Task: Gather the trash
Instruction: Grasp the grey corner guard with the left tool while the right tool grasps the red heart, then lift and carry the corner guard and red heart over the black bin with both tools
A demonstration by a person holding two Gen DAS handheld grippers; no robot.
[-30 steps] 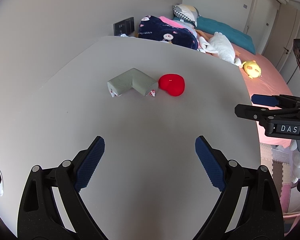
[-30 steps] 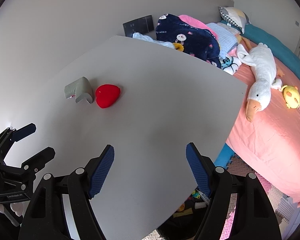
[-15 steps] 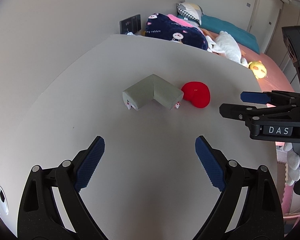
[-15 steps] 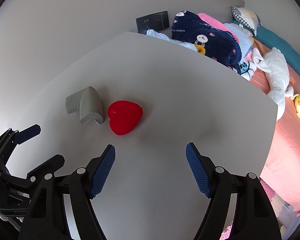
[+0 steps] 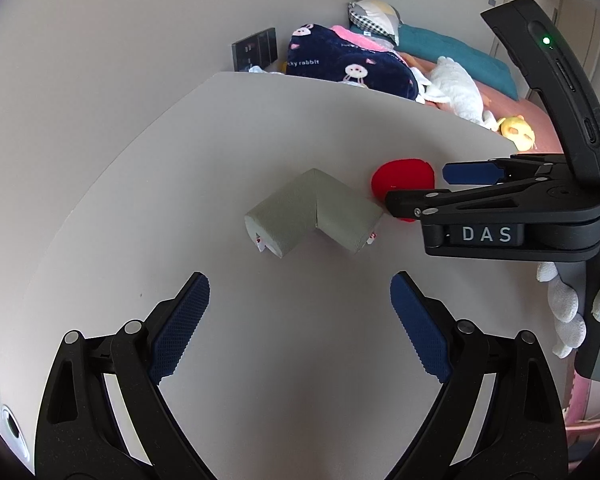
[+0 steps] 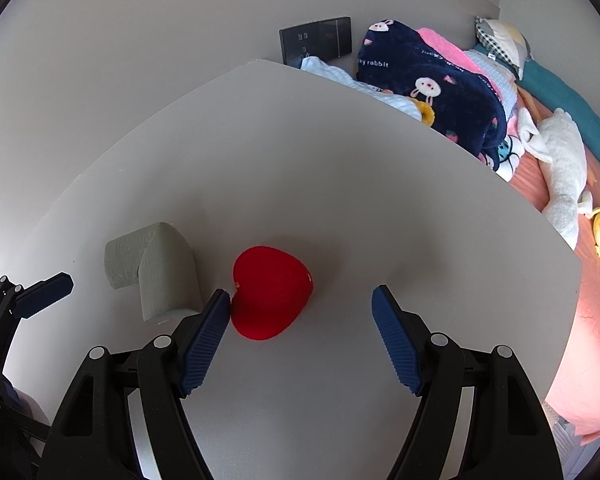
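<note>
The table (image 6: 300, 168) was plain pale grey. On it lay a grey-green foam corner guard (image 5: 314, 212) and a bright red heart-shaped cushion (image 6: 270, 292). Both grippers were black with blue, finely ribbed pads (image 6: 204, 332). The navy blanket (image 6: 428, 80) bore white rabbits; the sheet (image 6: 596, 320) was salmon pink.

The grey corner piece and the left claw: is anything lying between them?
Nothing: in the left wrist view only bare table lies between the grey corner piece and the open left gripper.
</note>
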